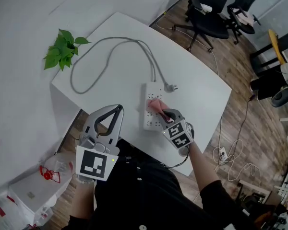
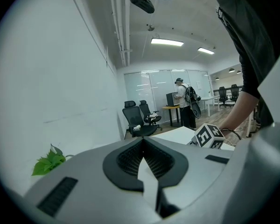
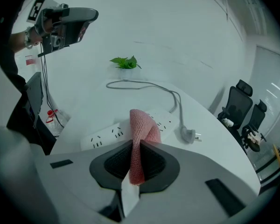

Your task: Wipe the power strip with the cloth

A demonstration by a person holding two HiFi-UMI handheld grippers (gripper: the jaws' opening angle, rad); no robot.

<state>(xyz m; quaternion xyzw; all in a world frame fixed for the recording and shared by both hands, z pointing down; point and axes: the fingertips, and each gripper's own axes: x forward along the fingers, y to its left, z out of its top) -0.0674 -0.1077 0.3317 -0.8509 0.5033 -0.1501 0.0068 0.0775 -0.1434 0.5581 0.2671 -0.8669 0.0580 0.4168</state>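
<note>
the white, oblong power strip (image 1: 151, 94) lies on the white table (image 1: 201, 90) towards its near edge, and a pink knitted cloth (image 1: 156, 105) rests draped across its socket face, pinched in a folded strip between the ribbed black pads of the right gripper (image 1: 163, 113), whose fingers are clamped narrowly on it. the left gripper (image 1: 119, 108) hangs at the near left off the table edge, its fingers pressed together on nothing. a smooth grey cord (image 1: 110, 39) curls away to the far left towards a leafy green plant (image 1: 62, 49), and its plug (image 1: 171, 87) lies just right of the strip's far end.

Pink knitted cloth (image 1: 156, 104) against a white plastic power strip (image 1: 152, 92) with a pale grey cord (image 3: 178, 112), on a white bench (image 1: 201, 90); green leafy plant (image 1: 62, 49), upper left.
</note>
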